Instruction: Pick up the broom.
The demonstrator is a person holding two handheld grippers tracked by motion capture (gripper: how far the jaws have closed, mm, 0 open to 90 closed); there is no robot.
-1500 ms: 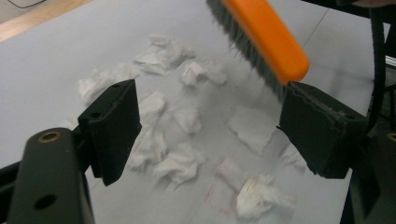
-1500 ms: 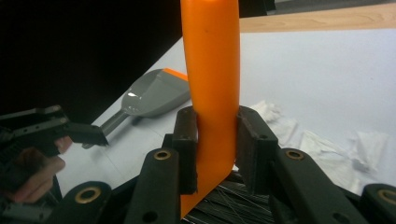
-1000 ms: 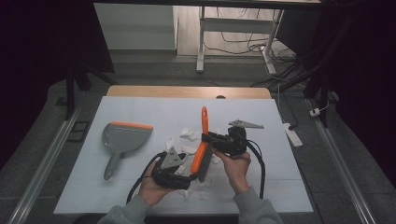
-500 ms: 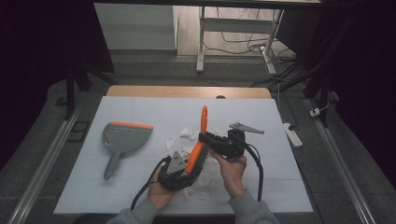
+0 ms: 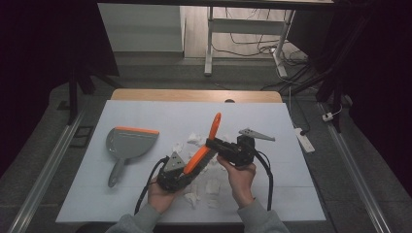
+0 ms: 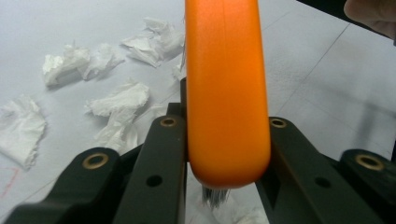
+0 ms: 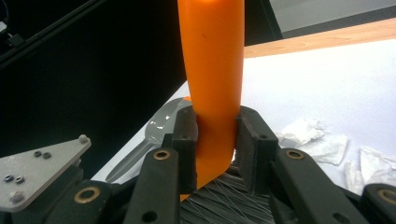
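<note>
Above paper scraps (image 5: 204,187): left tongs (image 5: 187,170) just clamped onto orange brush (image 5: 204,148); right tongs (image 5: 214,144) grip it too.

My left tool (image 5: 187,170) and right tool (image 5: 214,144) sit side by side at the near middle of the desk (image 5: 145,116), the brush (image 5: 206,141) running between them.
- Brush: I hold it in both tools; its handle slants up and away beyond my right tool, its head end sits in my left tool.
- Dustpan (image 5: 127,145): on the desk, well to the left of my left tool, handle toward the near edge.
- Paper scraps (image 5: 197,140): on the desk under and around both tools; some beyond them, some nearer than them by my hands.
- Power strip (image 5: 303,140): off the desk edge, far right of my right tool.
</note>
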